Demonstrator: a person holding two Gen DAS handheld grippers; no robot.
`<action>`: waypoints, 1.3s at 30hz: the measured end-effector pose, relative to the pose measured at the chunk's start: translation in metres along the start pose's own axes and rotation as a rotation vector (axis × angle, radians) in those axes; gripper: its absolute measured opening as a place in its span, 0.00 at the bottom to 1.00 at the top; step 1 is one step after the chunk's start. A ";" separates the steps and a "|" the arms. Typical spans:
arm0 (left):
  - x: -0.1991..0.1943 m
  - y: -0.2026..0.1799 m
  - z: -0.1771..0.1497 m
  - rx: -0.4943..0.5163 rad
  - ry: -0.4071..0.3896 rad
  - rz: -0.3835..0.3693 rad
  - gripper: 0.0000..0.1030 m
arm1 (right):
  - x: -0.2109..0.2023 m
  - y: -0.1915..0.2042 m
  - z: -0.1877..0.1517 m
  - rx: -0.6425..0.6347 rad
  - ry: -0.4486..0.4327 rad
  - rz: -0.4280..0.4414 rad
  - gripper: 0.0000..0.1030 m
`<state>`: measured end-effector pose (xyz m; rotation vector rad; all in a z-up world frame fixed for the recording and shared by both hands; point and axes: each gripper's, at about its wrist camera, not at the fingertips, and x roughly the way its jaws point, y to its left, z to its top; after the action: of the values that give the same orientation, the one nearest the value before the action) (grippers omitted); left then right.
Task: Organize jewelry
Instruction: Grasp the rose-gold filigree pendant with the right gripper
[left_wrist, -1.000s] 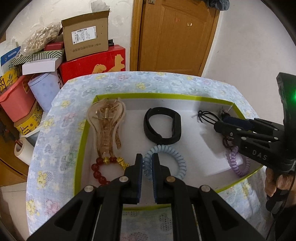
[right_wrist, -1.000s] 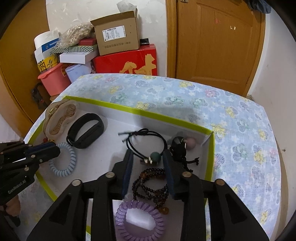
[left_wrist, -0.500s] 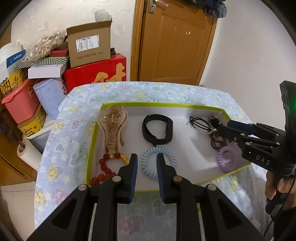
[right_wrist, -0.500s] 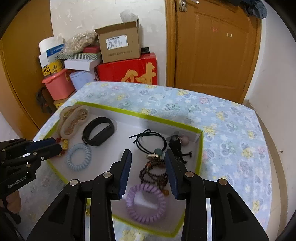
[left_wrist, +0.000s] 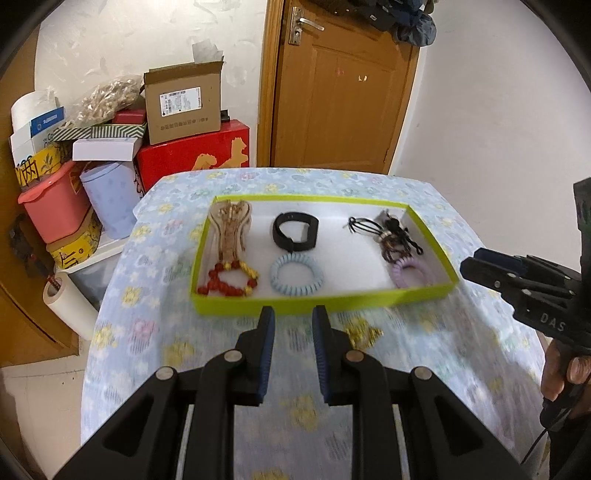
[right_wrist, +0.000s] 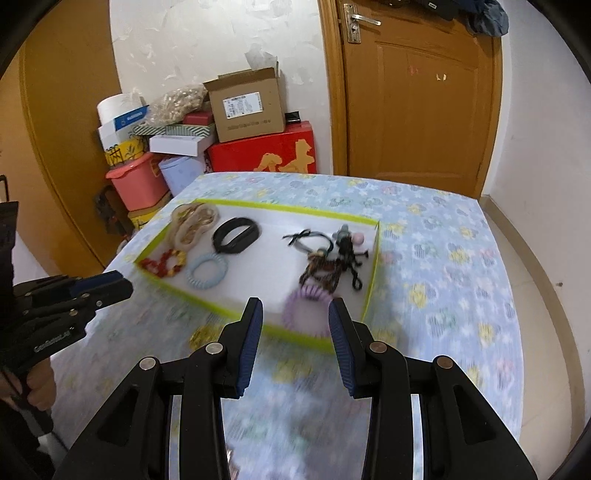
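A green-rimmed tray (left_wrist: 321, 303) sits on a desk (left_wrist: 424, 343) covered in a blue flowered cloth, holding sorted jewelry. At the tray's left end, a beige holder (left_wrist: 229, 229) lies lengthwise with gold pieces on it, and just in front of it rests a red bead bracelet (left_wrist: 227, 282) with gold beads. In the middle, a black band (left_wrist: 295, 232) lies toward the back and a pale blue coil tie (left_wrist: 296, 274) toward the front, apart from each other. At the right end, black hair ties (left_wrist: 364, 226) and a dark bead string (left_wrist: 393, 243) lie tangled together, with a purple coil tie (left_wrist: 412, 272) at the front right corner, touching the bead string.

The left gripper (left_wrist: 293, 334) hovers over the cloth just in front of the tray's near wall; its jaws stand a little apart with nothing between them. The right gripper (right_wrist: 295, 330) hangs over the tray's near right corner, jaws spread wider than the left pair and empty, the purple coil tie seen between them. In the left wrist view the right gripper appears at the right edge, gripped by a hand (left_wrist: 561, 373). The near cloth is motion-blurred in both views.

Behind the desk, boxes (left_wrist: 181, 103), a red case (left_wrist: 192, 158) and a pink bin (left_wrist: 55, 199) are stacked beside a wooden door (left_wrist: 343, 96).
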<state>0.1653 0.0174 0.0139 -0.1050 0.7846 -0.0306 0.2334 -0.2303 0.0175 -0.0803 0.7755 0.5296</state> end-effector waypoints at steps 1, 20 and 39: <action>-0.003 -0.001 -0.004 0.001 0.002 -0.003 0.21 | -0.005 0.002 -0.005 -0.001 -0.001 0.003 0.37; -0.033 -0.006 -0.058 -0.020 0.031 -0.025 0.21 | -0.035 0.033 -0.071 -0.027 0.051 0.094 0.37; -0.027 -0.008 -0.063 -0.014 0.052 -0.016 0.21 | -0.018 0.046 -0.095 -0.077 0.115 0.113 0.23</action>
<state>0.1016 0.0057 -0.0107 -0.1247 0.8364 -0.0434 0.1392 -0.2232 -0.0327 -0.1397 0.8751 0.6671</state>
